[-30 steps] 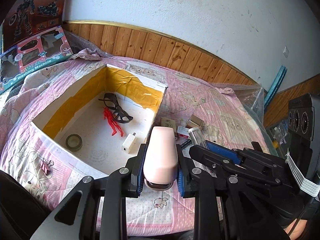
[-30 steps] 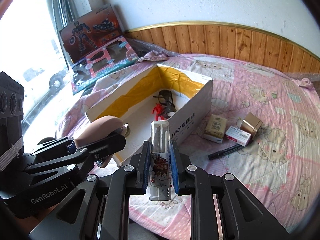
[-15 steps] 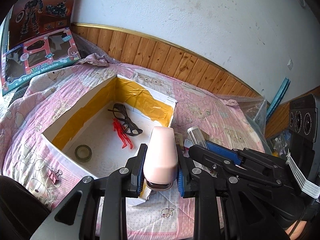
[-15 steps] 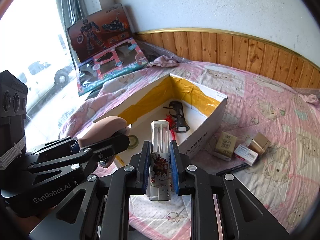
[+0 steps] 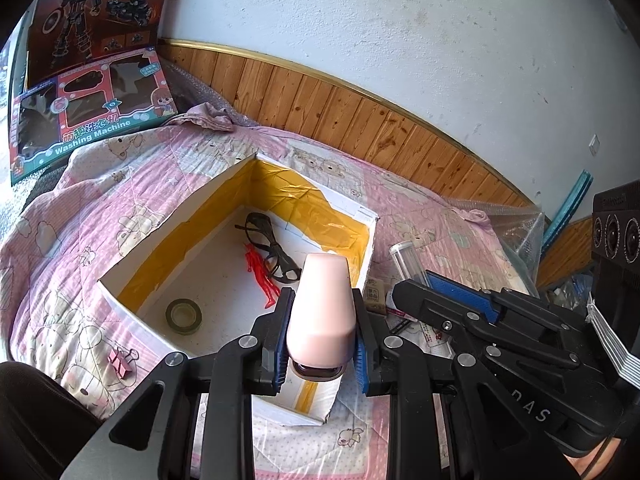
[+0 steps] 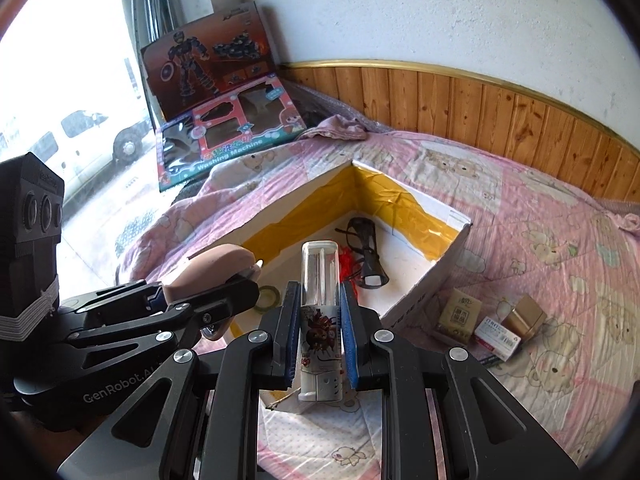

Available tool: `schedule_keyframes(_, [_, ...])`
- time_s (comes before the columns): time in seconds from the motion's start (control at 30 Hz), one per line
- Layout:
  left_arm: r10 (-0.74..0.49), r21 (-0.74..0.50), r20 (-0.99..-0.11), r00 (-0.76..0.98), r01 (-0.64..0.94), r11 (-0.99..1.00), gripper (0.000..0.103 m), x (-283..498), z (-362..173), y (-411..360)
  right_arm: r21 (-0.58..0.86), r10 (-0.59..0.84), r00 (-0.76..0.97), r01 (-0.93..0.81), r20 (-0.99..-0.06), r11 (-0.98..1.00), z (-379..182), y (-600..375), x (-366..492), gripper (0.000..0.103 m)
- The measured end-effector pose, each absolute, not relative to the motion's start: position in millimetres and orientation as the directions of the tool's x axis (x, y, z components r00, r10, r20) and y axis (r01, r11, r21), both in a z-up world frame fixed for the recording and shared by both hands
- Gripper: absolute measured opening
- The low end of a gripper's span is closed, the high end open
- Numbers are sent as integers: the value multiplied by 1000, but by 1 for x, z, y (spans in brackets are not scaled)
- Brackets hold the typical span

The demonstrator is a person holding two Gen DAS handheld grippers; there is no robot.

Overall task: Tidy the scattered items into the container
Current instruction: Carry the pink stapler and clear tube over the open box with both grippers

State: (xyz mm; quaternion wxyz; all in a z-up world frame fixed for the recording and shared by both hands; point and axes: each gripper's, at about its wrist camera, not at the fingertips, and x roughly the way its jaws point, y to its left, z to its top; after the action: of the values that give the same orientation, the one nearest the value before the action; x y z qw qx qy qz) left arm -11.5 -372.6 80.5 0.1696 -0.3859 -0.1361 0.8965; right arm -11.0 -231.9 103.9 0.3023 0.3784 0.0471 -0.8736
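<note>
An open cardboard box [image 5: 120,304] [image 6: 424,300] with yellow tape inside lies on the pink quilt. In it are black glasses [image 5: 272,248] [image 6: 366,248], a red toy figure [image 5: 262,276] and a tape roll [image 5: 184,314]. My left gripper [image 5: 322,312] is shut on a pink stapler [image 5: 322,308] [image 6: 212,268], held above the box's near corner. My right gripper [image 6: 320,320] is shut on a clear tube with a printed label [image 6: 320,304] [image 5: 404,256], just right of the left one, over the box's near edge.
On the quilt right of the box lie small cartons [image 6: 458,314], a white-and-red packet [image 6: 498,338], a gold box [image 6: 524,316] and a pen. A pink binder clip [image 5: 120,360] lies left of the box. Toy boxes [image 5: 92,108] lean at the far left. Wood panelling backs the bed.
Both grippers have risen and drawn back with their loads; the box now looks smaller and sits further away. The white item seen in the box a second ago is hidden behind the stapler.
</note>
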Motion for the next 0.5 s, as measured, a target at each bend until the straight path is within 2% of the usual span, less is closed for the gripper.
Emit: schedule_keyframes(0.5, [397, -387, -677, -620, -160, -908, 27, -38, 66, -384, 189, -498, -490, 550, -716, -813, 104, -236, -52, 19])
